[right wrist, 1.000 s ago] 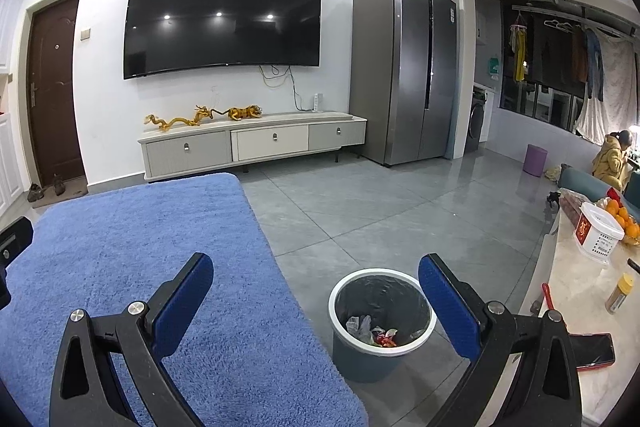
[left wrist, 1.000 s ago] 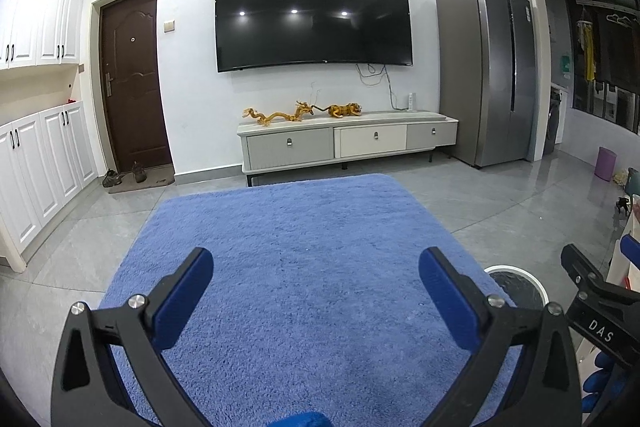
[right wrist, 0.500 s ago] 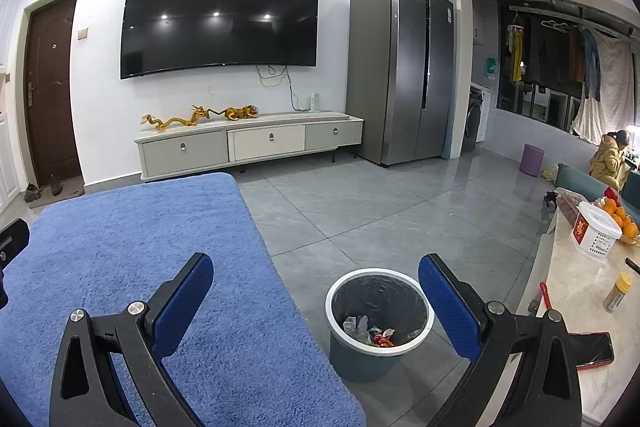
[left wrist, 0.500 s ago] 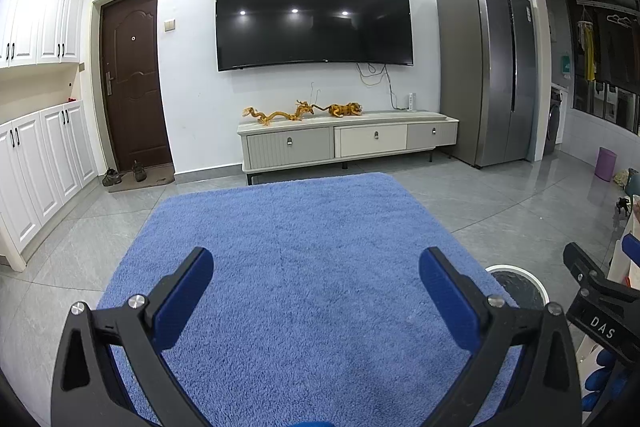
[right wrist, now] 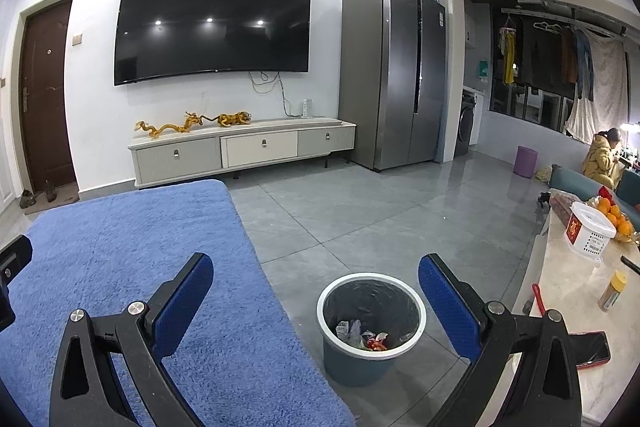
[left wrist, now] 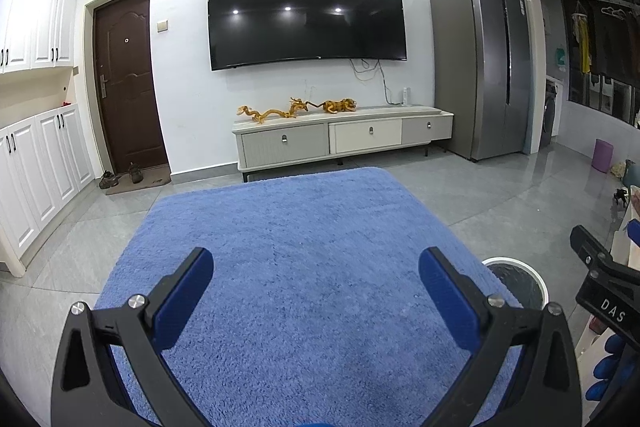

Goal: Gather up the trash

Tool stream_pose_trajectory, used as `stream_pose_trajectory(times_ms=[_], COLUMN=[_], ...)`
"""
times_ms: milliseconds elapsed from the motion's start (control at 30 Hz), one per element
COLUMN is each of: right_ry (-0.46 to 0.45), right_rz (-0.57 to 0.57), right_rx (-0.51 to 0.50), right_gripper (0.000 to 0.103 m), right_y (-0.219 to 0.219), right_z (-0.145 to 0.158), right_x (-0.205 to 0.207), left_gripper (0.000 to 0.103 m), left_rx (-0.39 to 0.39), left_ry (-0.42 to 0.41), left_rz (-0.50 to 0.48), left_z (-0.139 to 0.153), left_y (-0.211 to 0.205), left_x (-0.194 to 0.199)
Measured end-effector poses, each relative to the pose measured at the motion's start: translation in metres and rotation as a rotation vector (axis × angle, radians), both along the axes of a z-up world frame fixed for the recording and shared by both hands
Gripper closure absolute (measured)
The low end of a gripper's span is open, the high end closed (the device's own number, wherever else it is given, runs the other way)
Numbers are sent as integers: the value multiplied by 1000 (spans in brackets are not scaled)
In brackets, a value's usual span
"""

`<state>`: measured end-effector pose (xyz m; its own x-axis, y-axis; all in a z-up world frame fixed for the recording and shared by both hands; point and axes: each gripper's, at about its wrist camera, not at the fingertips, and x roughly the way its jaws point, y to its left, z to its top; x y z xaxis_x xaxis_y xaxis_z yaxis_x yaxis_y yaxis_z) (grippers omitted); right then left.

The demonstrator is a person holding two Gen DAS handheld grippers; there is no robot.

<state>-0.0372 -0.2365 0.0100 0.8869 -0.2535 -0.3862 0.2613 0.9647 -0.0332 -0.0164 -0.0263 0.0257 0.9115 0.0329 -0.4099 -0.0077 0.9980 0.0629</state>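
A blue-grey trash bin with a white rim stands on the grey tile floor beside the blue rug. It holds crumpled wrappers, white and red. My right gripper is open and empty, held above the floor with the bin between its fingers in view. My left gripper is open and empty above the blue rug. The bin's rim shows at the right of the left wrist view, partly hidden by a finger. The right gripper's body shows at the far right there.
A TV console with gold figurines stands under a wall TV. A grey fridge is at the right. A pale table at the right edge carries a phone, a jar, a white basket and oranges. A person sits far right.
Both views have shifted only slightly; the right gripper drifted a little so the bin sits a bit further left in its view. Both grippers stay open.
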Motion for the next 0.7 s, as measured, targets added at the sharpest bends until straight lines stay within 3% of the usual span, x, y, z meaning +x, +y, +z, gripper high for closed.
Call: stream_pose_trajectory(times_ms=[700], right_ry=[5], right_rz=[-5], right_rx=[6], right_gripper=[0], right_y=[-1], right_z=[0], right_x=[-2], left_gripper=[0], left_rx=[-3], left_ry=[12], left_rz=[2], left_z=[-4], left_y=[0], left_x=[4])
